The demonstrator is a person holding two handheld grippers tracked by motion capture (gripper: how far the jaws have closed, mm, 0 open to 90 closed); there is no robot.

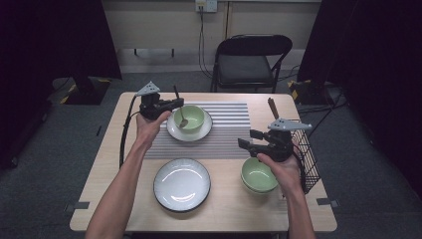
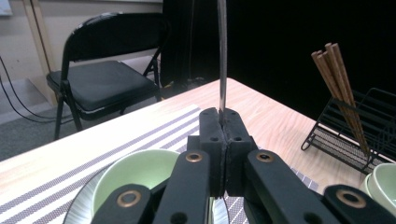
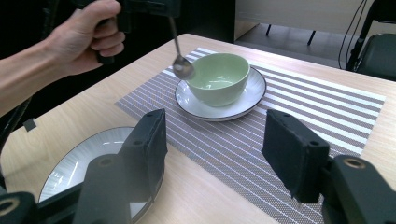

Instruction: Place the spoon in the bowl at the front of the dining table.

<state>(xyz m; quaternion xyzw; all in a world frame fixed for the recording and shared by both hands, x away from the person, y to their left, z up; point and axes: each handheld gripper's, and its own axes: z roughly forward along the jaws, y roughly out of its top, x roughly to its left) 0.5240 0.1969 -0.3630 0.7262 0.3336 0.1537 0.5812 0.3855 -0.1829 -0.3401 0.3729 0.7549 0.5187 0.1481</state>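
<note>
Here the left gripper (image 1: pixel 175 103), upper left of centre in the high view, is clamped tight on a spoon (image 1: pixel 181 115), jaws pressed together around the thin handle. The left gripper view shows that handle (image 2: pixel 222 56) rising straight up from the closed jaws but hides the bowl end; the right gripper view gives it, with the spoon head (image 3: pixel 183 68) hanging at the near rim of the green bowl (image 3: pixel 218 77), touching or just off, can't tell which. That bowl sits on a white saucer (image 3: pixel 254 95) on the striped placemat (image 3: pixel 299 107). The right gripper (image 1: pixel 249 140), right of centre in the high view, stands open and holds nothing, its jaws apart over bare mat in its own view. Just below it in the high view is a second green bowl (image 1: pixel 259 175), close to the table's right edge and beside a black wire rack (image 1: pixel 309 159). The left gripper view adds brown chopsticks (image 2: pixel 343 93) standing in that rack. A large white plate (image 1: pixel 181 184) lies bottom centre, near the front edge. Open wood lies along the left side of the table (image 1: pixel 107 159), with free mat between saucer and plate. A black chair (image 1: pixel 251 59) stands behind the far edge.
</note>
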